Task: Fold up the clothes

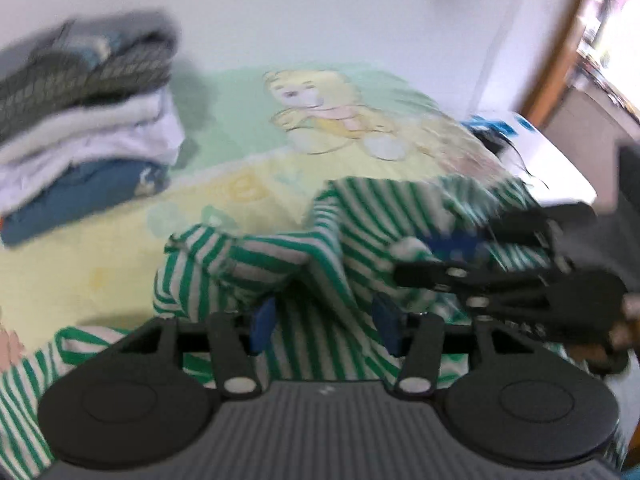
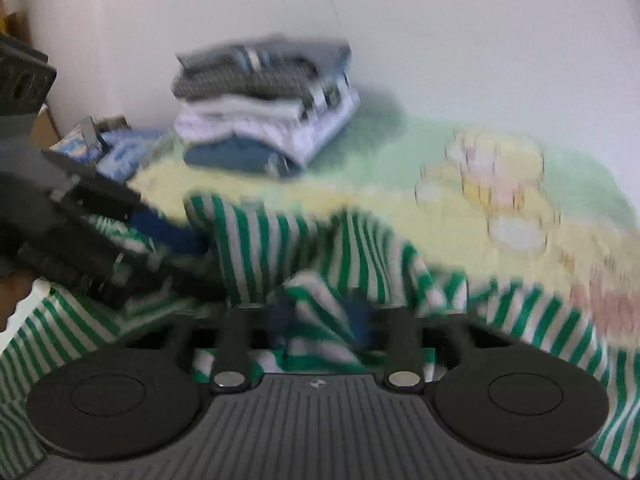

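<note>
A green-and-white striped garment point(image 1: 344, 216) lies crumpled on the bed, and its folds point(image 2: 280, 240) fill the near part of both views. My left gripper point(image 1: 324, 324) stands open, its blue pads wide apart with striped cloth lying loose between them. In the right wrist view the left gripper point(image 2: 176, 248) reaches in from the left over the cloth. My right gripper point(image 2: 320, 316) is shut on a raised fold of the garment. From the left wrist view the right gripper point(image 1: 416, 254) comes in from the right with cloth at its tips. Both views are blurred.
A stack of folded clothes point(image 1: 80, 120) point(image 2: 264, 112) sits at the back by the white wall. The bed sheet point(image 1: 248, 168) is pale green and yellow with a bear print point(image 2: 500, 184). A white box point(image 1: 540, 160) lies off the bed's right side.
</note>
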`<state>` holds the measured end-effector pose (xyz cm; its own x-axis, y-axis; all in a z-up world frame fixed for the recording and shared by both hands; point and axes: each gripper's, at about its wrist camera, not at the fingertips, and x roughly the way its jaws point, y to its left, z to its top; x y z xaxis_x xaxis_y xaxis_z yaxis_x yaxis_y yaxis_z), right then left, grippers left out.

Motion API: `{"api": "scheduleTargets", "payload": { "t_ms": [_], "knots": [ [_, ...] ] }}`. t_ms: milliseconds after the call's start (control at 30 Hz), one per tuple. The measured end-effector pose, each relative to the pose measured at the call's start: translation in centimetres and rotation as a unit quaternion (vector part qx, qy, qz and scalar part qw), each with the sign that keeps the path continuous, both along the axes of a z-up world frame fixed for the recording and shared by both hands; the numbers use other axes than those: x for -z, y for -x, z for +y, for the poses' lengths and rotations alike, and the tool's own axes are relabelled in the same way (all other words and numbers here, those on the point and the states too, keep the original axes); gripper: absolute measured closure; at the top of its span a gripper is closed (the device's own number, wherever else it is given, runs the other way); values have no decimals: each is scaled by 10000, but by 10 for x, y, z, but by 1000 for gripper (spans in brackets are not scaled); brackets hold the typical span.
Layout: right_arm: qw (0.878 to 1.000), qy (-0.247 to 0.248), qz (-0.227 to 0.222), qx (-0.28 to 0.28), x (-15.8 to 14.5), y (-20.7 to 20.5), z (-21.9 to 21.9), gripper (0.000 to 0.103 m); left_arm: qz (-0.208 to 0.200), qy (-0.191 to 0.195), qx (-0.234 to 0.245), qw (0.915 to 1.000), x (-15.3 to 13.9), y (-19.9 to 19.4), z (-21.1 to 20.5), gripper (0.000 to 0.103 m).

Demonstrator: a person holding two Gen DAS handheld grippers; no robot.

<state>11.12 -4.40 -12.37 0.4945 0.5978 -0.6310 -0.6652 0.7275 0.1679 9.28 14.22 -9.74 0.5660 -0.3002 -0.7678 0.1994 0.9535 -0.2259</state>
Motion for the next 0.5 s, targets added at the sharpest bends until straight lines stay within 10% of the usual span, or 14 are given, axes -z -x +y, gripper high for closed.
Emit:
{"api": "scheduleTargets", "payload": {
  "t_ms": [267,500],
  "knots": [
    [9958,-630,0,-661,-39,45,-49,95,43,-95,-262,9996,11,-9,3,86],
    [9799,602,522,-1830,-22,97,-46,90,-129,-125,-72,9998,5,8,3,87]
  ]
}}
